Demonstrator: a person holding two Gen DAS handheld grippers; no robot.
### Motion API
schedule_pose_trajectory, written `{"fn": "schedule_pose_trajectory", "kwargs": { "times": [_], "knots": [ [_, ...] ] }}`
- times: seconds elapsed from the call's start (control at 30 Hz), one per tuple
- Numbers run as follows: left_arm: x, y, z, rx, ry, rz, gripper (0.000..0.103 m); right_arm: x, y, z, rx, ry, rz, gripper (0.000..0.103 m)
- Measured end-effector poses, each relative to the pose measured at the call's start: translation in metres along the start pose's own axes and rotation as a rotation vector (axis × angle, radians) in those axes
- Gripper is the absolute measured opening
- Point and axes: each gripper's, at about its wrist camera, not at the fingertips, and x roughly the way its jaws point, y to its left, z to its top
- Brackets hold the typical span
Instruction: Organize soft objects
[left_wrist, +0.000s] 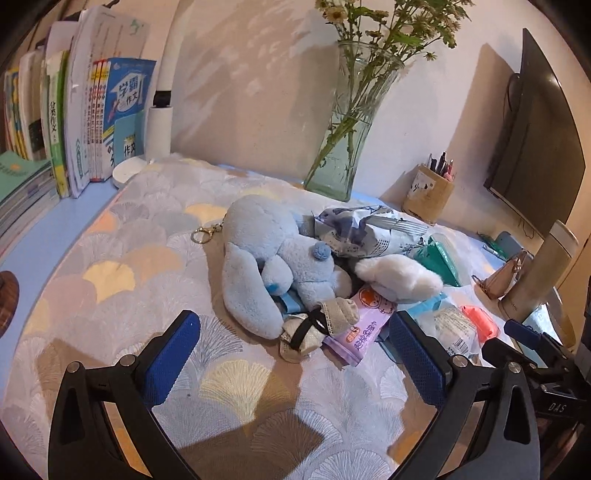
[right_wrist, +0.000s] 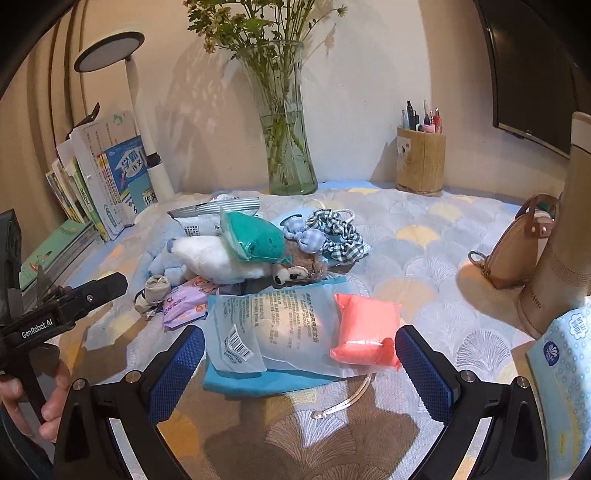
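Both pairs of jaws are spread wide and nothing is held between them. The right gripper (right_wrist: 300, 363) is hovered low over the patterned fan-print cloth (right_wrist: 436, 240), and the nearest soft things lie straight ahead, just beyond its blue pads: a clear plastic pouch with a barcode label (right_wrist: 273, 325) laid on a flat blue cloth (right_wrist: 258, 382), and a coral-pink soft packet (right_wrist: 365, 326) touching the pouch's right edge. The pouch's long axis is seen to run across the gap between the pads, not along it.

The left gripper (left_wrist: 295, 358) is aimed at a beige folded sock bound with a black band (left_wrist: 317, 325), just ahead and slightly right of centre, resting against a lilac tissue packet (left_wrist: 364, 325). Behind these a pale blue plush toy with a gold key clasp (left_wrist: 266, 266) is sprawled, its long axis slanted from lower right toward upper left.

The heap is judged to lie between the two grippers; the pouch and pink packet are nearer the right, the sock and blue plush nearer the left.

Counted in the pile: one blue plush, one white plush piece (right_wrist: 218, 260), one brown plush face (right_wrist: 299, 269), one teal packet (right_wrist: 255, 236), one printed foil bag (left_wrist: 369, 229), one checked scrunchie (right_wrist: 340, 236), one sock bundle. No sorting is judged to have been done yet.
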Motion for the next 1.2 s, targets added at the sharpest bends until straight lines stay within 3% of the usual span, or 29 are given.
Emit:
{"fn": "schedule_pose_trajectory", "kwargs": {
  "times": [0.2,0.4,1.2],
  "knots": [
    [0.0097,0.0077,-0.0034,-0.039,0.042,0.045,0.102,0.0019,-0.0045,-0.0015,0.022,0.017,0.015,0.103],
    [0.0091,0.0042,-0.0062,-0.016,0.033,0.097,0.102,0.0048,-0.0042,-0.0021,0.02,0.034,0.013,0.103],
    [0.0075,-0.0016,-0.0086,0.006,0.033,0.095,0.102,0.0066,-0.0044,-0.0011,0.007,0.046,0.004,0.103]
  ]
}}
